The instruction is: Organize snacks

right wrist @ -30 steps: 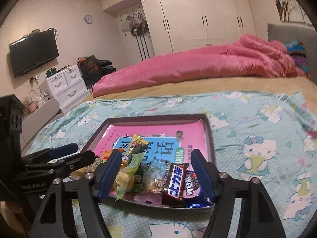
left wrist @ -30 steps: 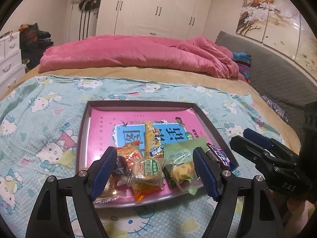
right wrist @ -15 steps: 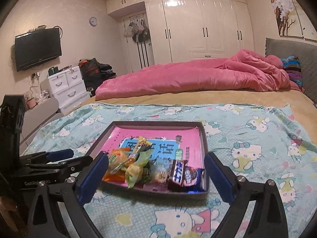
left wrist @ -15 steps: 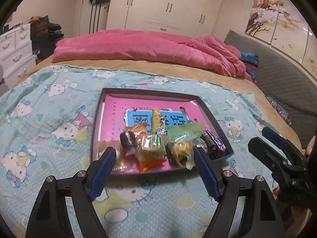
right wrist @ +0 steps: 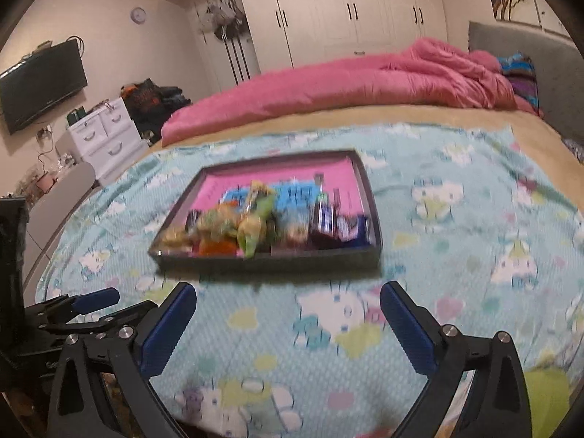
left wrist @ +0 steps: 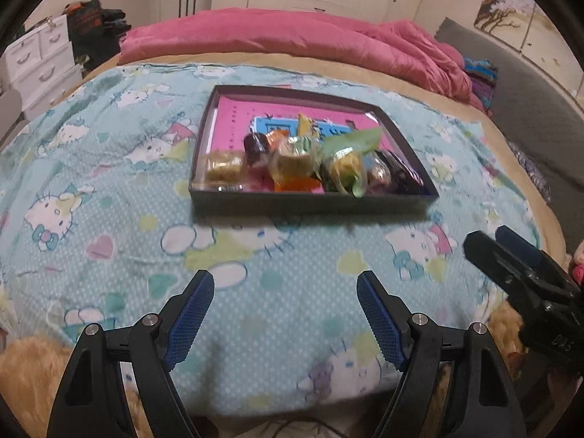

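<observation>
A dark shallow tray (left wrist: 310, 202) with a pink and blue liner sits on the Hello Kitty blanket (left wrist: 109, 189). Several wrapped snacks (left wrist: 295, 162) lie in a row along its near edge; they also show in the right wrist view (right wrist: 252, 230), with dark chocolate bars (right wrist: 328, 224) at the right end inside the tray (right wrist: 270, 261). My left gripper (left wrist: 284, 288) is open and empty, well short of the tray. My right gripper (right wrist: 288, 301) is open and empty, also short of the tray. The right gripper shows at the right of the left wrist view (left wrist: 511, 255).
A pink duvet (left wrist: 292, 36) lies bunched across the far side of the bed. A grey headboard (left wrist: 511, 84) runs along the right. White drawers (right wrist: 106, 135) and a wall TV (right wrist: 40, 84) stand off to the left. White wardrobes (right wrist: 346, 7) fill the back wall.
Both grippers have pulled back from the tray toward the near edge of the bed and stay open. The snacks remain in the tray.
</observation>
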The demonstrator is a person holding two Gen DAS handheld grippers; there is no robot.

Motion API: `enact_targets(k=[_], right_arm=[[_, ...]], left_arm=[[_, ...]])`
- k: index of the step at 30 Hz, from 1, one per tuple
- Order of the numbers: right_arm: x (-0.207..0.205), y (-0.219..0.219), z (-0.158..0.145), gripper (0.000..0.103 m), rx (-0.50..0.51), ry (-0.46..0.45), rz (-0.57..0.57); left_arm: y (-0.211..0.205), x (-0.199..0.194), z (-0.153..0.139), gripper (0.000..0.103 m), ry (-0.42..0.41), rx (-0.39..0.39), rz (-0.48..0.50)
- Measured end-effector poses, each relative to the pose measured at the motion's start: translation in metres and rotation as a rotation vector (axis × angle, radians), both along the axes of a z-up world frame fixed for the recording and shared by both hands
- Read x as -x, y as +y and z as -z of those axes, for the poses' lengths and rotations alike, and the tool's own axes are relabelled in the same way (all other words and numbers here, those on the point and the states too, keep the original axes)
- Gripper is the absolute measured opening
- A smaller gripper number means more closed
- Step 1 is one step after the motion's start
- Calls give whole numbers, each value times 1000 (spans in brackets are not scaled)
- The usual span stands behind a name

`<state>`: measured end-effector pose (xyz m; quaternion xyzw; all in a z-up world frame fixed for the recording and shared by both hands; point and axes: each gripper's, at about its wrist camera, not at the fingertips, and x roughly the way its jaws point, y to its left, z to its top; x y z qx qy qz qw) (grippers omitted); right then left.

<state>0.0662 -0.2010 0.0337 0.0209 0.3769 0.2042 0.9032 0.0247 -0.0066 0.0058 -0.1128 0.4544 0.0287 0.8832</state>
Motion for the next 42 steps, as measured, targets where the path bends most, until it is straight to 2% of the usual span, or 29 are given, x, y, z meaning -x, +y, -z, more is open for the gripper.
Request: enact_targets(k=[9, 42], right_arm=[[18, -8, -3, 102, 9, -47, 14], [15, -4, 1, 102, 22, -41, 3]], left_arm=[[-4, 3, -7, 82, -31, -18, 4], [-6, 2, -10, 82, -42, -47, 10]])
